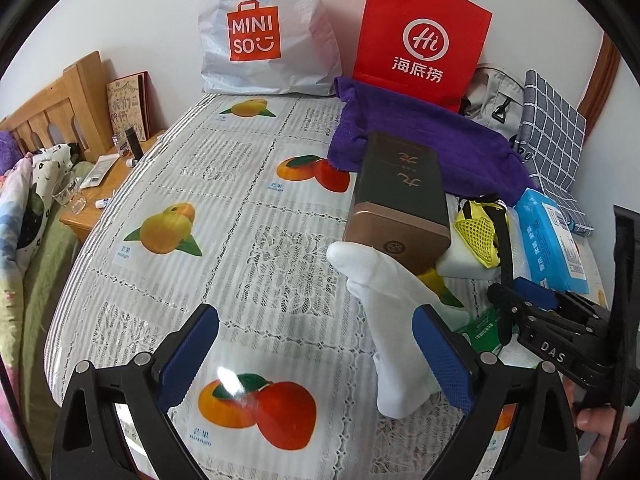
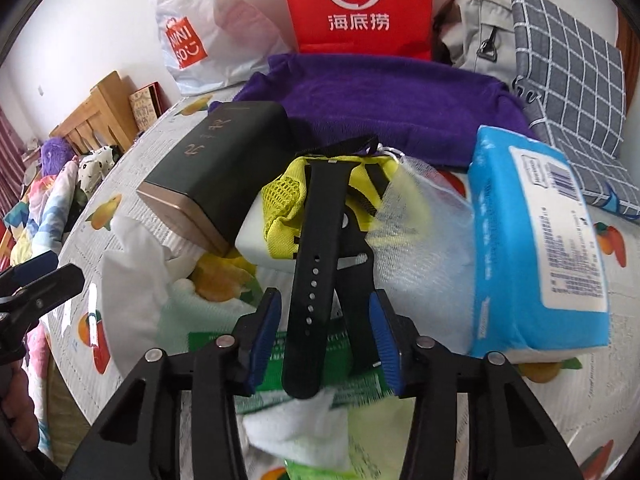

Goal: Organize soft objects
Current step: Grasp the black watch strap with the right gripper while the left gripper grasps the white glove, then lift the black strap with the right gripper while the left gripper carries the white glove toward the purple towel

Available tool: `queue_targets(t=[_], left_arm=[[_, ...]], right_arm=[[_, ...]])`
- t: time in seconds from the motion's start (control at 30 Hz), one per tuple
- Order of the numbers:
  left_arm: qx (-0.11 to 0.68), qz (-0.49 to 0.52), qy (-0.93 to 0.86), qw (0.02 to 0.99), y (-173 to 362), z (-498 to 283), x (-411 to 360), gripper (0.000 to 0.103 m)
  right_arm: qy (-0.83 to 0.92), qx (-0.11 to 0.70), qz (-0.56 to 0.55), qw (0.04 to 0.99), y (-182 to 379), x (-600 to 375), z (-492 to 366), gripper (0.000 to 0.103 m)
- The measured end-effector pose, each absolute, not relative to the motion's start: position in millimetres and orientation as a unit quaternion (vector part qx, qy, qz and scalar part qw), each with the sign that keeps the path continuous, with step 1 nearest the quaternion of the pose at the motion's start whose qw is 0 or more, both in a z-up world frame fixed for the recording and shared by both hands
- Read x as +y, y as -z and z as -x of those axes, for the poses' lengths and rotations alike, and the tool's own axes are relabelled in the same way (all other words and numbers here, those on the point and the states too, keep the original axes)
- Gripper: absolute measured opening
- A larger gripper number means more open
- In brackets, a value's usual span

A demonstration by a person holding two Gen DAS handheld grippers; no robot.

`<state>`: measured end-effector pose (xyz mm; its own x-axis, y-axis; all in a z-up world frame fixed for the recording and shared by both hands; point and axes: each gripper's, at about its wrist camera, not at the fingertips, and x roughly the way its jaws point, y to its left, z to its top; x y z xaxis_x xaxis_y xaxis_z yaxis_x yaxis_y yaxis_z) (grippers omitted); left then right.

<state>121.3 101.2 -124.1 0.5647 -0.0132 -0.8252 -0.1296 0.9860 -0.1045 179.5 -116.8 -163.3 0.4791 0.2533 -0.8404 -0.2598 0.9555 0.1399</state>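
Note:
A white sock (image 1: 390,320) lies on the table, its lower part between my left gripper's open blue pads (image 1: 444,360); my left gripper (image 1: 320,344) is open around it. In the right wrist view the sock (image 2: 132,264) sits left of my right gripper (image 2: 324,320), which is open, with a black watch strap (image 2: 316,252) lying between its fingers. A yellow mesh item (image 2: 288,204), a purple towel (image 2: 380,100) and a blue tissue pack (image 2: 536,240) lie beyond.
A dark tin box (image 1: 400,192) rests on a white sponge (image 1: 460,264). A MINISO bag (image 1: 260,36), a red paper bag (image 1: 420,40), a grey backpack (image 2: 472,28) and a checked cloth (image 2: 572,80) stand at the back. A green packet (image 2: 276,348) lies under my right gripper.

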Motion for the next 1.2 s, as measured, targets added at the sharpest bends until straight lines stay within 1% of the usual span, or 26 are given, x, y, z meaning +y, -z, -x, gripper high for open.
queue_targets(t=[0.1, 0.13, 0.17, 0.2, 0.23, 0.57, 0.9, 0.97, 1.03, 1.2], left_arm=[[0.468, 0.079, -0.032, 0.880, 127.2, -123.3, 102.9, 0.098], [0.468, 0.080, -0.031, 0.879, 127.7, -123.1, 102.8, 0.098], [0.469, 0.081, -0.030, 0.879, 128.2, -123.3, 103.0, 0.098], [0.469, 0.082, -0.027, 0.879, 128.7, -123.4, 103.2, 0.098], [0.469, 0.083, -0.027, 0.879, 128.9, -123.5, 103.1, 0.098], [0.468, 0.086, -0.007, 0.880, 124.6, -119.9, 95.0, 0.098], [0.482, 0.089, 0.001, 0.872, 135.8, -125.0, 78.2, 0.098], [0.488, 0.089, 0.000, 0.868, 142.3, -128.4, 75.5, 0.095], [0.495, 0.089, -0.001, 0.864, 149.5, -131.9, 73.0, 0.095], [0.506, 0.091, 0.002, 0.858, 163.6, -141.6, 67.8, 0.086]], right_arm=[[-0.144, 0.489, 0.009, 0.860, 166.8, -112.3, -184.2, 0.045], [-0.143, 0.488, 0.011, 0.861, 166.6, -111.1, -185.3, 0.041], [-0.143, 0.485, 0.013, 0.862, 165.3, -109.6, -186.1, 0.037], [-0.144, 0.482, 0.014, 0.864, 164.0, -108.9, -186.1, 0.027], [-0.147, 0.480, 0.015, 0.865, 162.6, -108.3, -186.2, 0.020], [-0.167, 0.460, -0.005, 0.872, 146.5, -116.9, -176.4, 0.020], [-0.163, 0.429, -0.023, 0.888, 122.9, -140.8, -161.6, 0.020], [-0.156, 0.421, -0.022, 0.893, 117.7, -147.9, -158.7, 0.020], [-0.148, 0.413, -0.023, 0.899, 112.7, -158.5, -154.9, 0.020], [-0.120, 0.408, -0.030, 0.905, 108.3, -190.4, -141.8, 0.019]])
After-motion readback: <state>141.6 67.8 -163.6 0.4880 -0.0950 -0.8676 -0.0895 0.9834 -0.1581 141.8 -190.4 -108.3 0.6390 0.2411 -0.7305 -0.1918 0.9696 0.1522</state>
